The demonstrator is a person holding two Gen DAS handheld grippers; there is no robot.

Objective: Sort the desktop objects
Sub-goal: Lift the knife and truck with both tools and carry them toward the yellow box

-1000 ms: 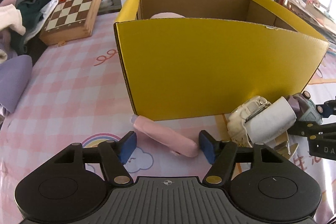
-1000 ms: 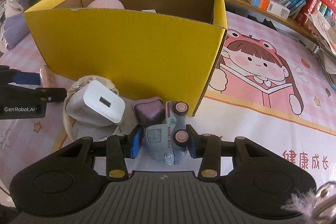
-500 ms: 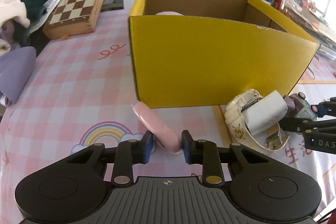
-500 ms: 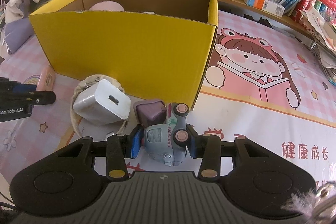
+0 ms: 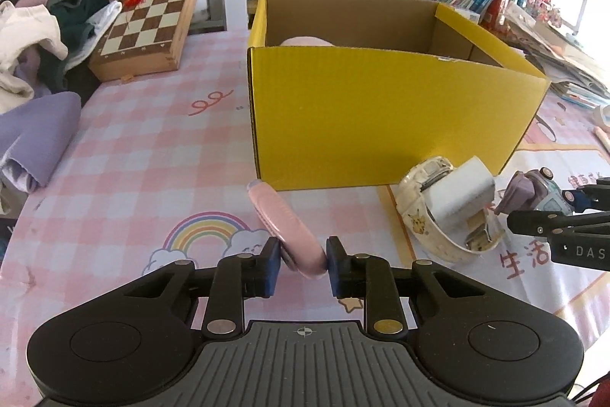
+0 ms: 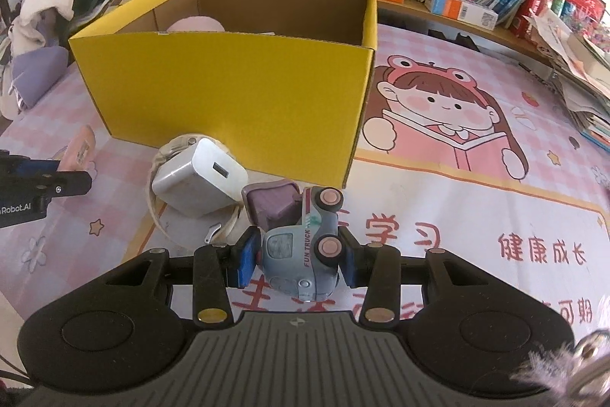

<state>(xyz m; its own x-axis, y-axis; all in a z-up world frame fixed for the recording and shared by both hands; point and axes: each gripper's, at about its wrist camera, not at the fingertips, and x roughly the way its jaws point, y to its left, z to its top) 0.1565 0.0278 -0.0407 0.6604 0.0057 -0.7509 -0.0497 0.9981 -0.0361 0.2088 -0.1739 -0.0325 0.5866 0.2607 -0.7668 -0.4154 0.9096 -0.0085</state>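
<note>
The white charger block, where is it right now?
In the right wrist view the white charger block sits left of centre, on a watch, before the yellow box, beside a purple cube.

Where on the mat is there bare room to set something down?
Free: checked mat between chessboard and yellow box; the printed mat right of the box. Crowded: the box's front, with watch, white charger, toy truck.
</note>
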